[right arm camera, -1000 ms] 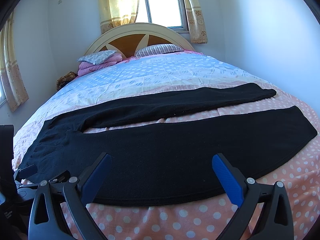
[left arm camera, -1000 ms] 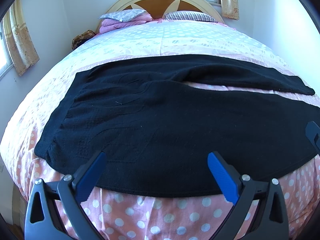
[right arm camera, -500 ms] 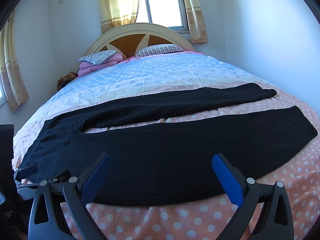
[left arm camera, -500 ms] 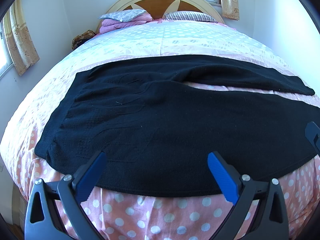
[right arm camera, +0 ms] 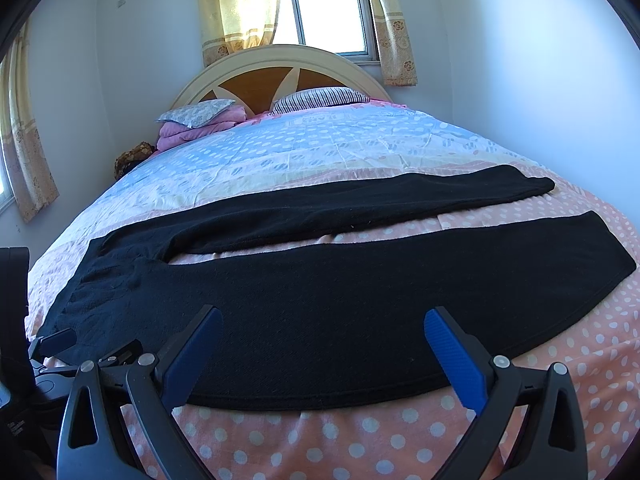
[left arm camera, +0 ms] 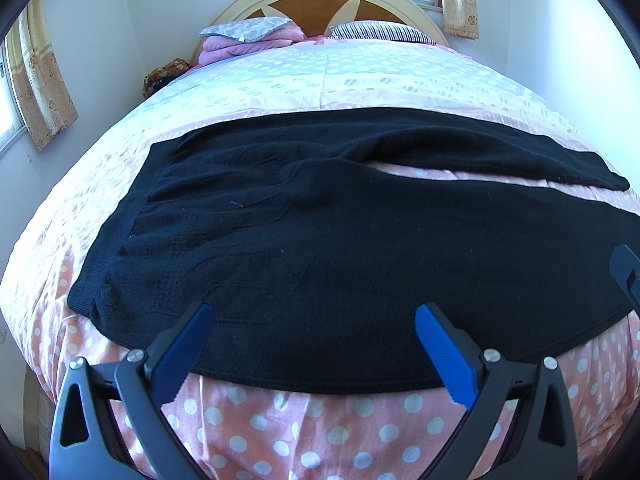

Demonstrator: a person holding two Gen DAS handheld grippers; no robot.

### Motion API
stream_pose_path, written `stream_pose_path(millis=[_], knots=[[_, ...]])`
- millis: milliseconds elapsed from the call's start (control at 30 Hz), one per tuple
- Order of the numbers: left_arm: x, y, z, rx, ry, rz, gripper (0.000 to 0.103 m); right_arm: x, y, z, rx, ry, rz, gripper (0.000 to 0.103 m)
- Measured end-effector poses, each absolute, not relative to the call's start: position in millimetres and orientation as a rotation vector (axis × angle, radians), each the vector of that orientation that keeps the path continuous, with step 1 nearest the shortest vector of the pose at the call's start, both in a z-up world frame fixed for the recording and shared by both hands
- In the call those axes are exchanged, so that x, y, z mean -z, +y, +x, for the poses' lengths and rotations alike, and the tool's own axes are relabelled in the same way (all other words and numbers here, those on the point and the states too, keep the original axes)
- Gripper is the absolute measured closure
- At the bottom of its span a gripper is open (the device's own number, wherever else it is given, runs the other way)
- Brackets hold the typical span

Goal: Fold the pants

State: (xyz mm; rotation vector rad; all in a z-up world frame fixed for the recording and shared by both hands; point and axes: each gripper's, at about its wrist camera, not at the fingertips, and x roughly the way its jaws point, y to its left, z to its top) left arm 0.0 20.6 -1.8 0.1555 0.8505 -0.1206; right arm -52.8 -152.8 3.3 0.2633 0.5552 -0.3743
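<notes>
Black pants (left arm camera: 320,240) lie flat across the bed, waistband at the left, both legs running right and spread apart. They also show in the right wrist view (right arm camera: 360,288). My left gripper (left arm camera: 314,316) is open and empty, hovering over the near edge of the pants by the hip. My right gripper (right arm camera: 324,316) is open and empty, hovering over the near edge of the near leg. The left gripper (right arm camera: 52,344) shows at the left edge of the right wrist view.
The bed (left arm camera: 304,432) has a pink polka-dot sheet that hangs over the near edge. Pillows (right arm camera: 320,98) and a folded pink blanket (right arm camera: 192,130) lie by the headboard (right arm camera: 256,84). Walls stand close on both sides.
</notes>
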Motion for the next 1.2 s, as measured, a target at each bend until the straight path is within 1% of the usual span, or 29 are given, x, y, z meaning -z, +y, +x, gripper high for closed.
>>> stream_pose_path(millis=[667,867,1000,1133,1200], knots=[[7.5,23.3,7.7,0.135,0.866,0.150,0.000,-0.2,-146.9,-50.4,0.370,0.562,0.245,0.001],[3.9,31.4,15.4,0.144,0.848,0.189,0.000,-2.2,-145.3,-47.2,0.374,0.566,0.219,0.001],[-11.9,66.8,34.1,0.130,0.834,0.185,0.000,-11.4,-145.3,-41.4,0.339,0.577,0.200,0.001],[-41.9,132.5,68.2,0.101,0.796,0.112,0.000,-24.2,-140.6,-27.3,0.278,0.578,0.165,0.001],[-50.2,165.4,96.2,0.133,0.834,0.066,0.000,-29.4,-135.7,-17.0,0.238,0.577,0.150,0.001]])
